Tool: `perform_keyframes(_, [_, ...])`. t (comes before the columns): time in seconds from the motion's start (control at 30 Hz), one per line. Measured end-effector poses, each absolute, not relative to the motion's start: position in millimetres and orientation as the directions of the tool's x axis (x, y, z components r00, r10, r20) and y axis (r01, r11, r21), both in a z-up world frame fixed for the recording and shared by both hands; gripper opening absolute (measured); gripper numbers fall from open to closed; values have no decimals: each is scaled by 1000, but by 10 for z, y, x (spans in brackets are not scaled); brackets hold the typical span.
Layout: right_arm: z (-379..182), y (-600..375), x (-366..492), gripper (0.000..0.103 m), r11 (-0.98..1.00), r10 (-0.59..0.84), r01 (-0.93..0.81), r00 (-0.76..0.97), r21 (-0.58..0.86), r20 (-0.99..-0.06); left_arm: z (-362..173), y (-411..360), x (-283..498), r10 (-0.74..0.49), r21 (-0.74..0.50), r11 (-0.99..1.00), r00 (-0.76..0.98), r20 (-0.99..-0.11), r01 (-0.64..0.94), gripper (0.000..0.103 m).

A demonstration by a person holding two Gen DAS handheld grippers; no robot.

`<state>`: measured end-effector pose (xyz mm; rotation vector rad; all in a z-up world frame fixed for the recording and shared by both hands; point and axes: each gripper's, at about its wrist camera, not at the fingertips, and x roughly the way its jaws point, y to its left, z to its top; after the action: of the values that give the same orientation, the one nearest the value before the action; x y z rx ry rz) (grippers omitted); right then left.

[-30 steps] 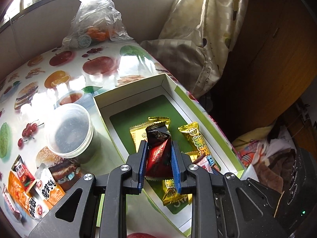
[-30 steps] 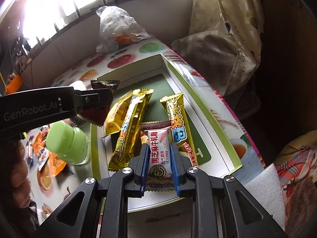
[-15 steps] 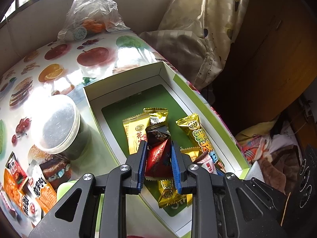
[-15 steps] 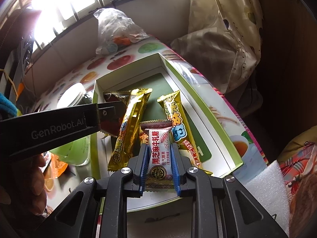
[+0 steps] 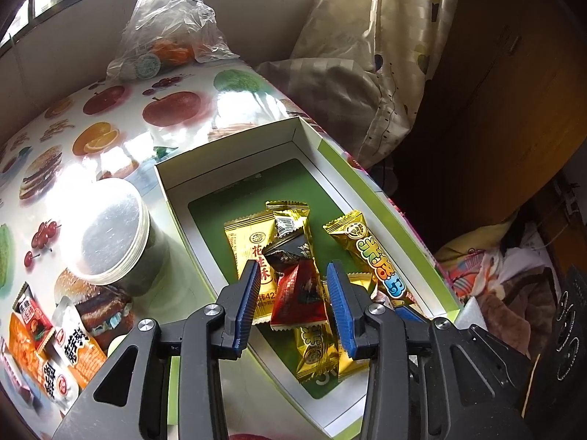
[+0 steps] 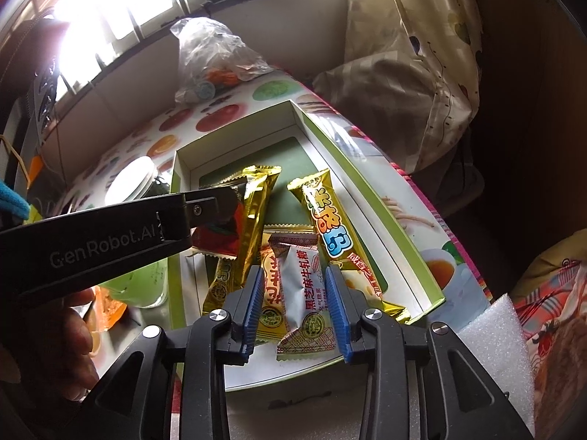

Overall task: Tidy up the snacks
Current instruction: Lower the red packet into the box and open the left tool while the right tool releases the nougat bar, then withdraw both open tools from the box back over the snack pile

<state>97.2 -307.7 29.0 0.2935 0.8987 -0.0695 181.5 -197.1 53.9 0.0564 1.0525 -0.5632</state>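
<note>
A shallow white box with green rim (image 5: pixel 332 159) (image 6: pixel 370 190) holds several gold snack packets. My left gripper (image 5: pixel 293 280) is open; a red and black packet (image 5: pixel 299 289) lies between its jaws on the gold packets, no longer gripped. My right gripper (image 6: pixel 295 286) is open over the box's near end; a white nougat packet (image 6: pixel 306 297) lies between its jaws, released. A long gold bar with coloured letters (image 5: pixel 370 253) (image 6: pixel 326 227) lies along the right side. The left gripper also shows in the right wrist view (image 6: pixel 216 205).
A round lidded tub (image 5: pixel 110 234) stands left of the box on a fruit-print tablecloth (image 5: pixel 121 110). Orange snack packets (image 5: pixel 47 348) lie at near left. A plastic bag (image 5: pixel 168 29) sits at the back. White foam (image 6: pixel 491 341) lies at right, beside bedding and clutter.
Both grippers have opened and let go of their packets, which now lie in the box. Both have come in lower and closer over the box.
</note>
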Motion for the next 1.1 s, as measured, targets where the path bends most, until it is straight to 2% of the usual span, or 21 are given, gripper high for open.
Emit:
perform_keyframes(0.07, [321, -3069, 953, 36, 959, 56, 182, 630, 217, -775, 572, -1940, 1788, -420, -223, 857, 378, -825, 466, 48])
perform_keyframes(0.43, [494, -2979, 845, 44, 964, 48, 165, 661, 208, -749, 861, -1732, 1571, -436, -218, 858, 438, -786, 465, 49])
perform_keyframes(1.1, [753, -2647, 691, 45, 978, 55, 105, 705, 181, -707, 1148, -1143, 1172, -361, -143, 910, 575, -734, 389, 49])
